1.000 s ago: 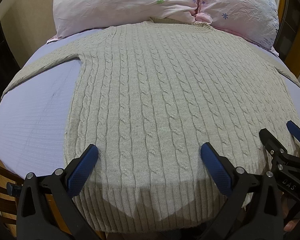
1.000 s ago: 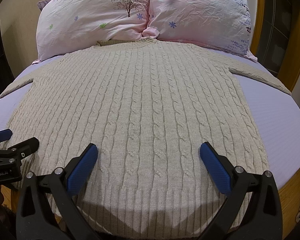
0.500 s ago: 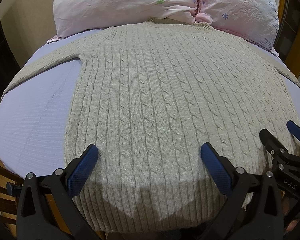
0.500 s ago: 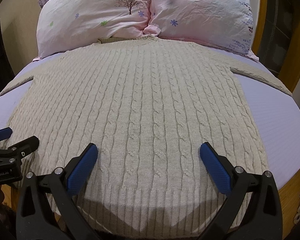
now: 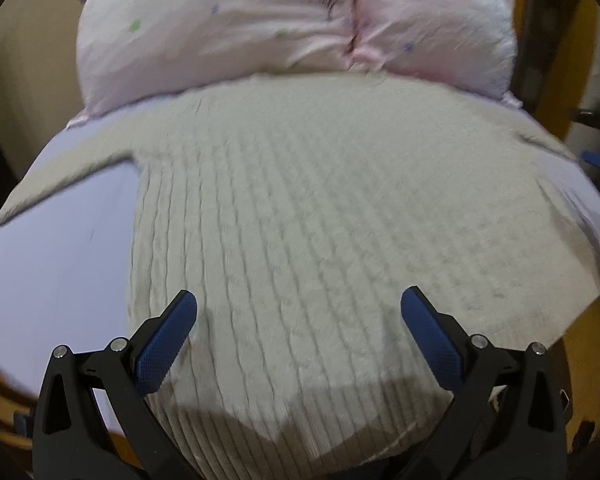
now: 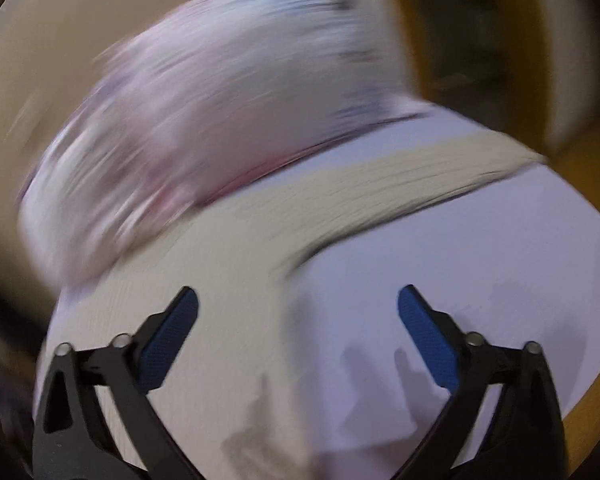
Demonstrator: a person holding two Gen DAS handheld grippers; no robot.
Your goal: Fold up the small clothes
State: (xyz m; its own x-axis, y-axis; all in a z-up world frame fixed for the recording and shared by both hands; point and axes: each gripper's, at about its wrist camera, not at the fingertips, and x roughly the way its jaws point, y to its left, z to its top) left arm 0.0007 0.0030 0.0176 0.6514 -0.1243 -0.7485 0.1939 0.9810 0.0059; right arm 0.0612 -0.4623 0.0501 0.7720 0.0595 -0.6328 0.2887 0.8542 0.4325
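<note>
Our right tongs point(image 6: 298, 304) gape wide over the lavender bed sheet point(image 6: 480, 280). The beige sweater's sleeve point(image 6: 380, 188) stretches beyond them, below blurred pink pillows point(image 6: 220, 100).

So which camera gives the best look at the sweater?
The left wrist view: the sweater fills it, its body spread flat on the bed. The right wrist view is badly blurred, showing mainly one sleeve.

Ahead of the left tongs, a matt beige cable-knit sweater point(image 5: 320, 216) w/ ribbed hem is seen, laid on smooth lilac cloth sheet point(image 5: 52, 256). Beyond it, crinkled pink fabric pillows point(image 5: 260, 28). Finger pads point(image 5: 166, 344) are textured blue rubber on matt black plastic w/ metal rivets.
</note>
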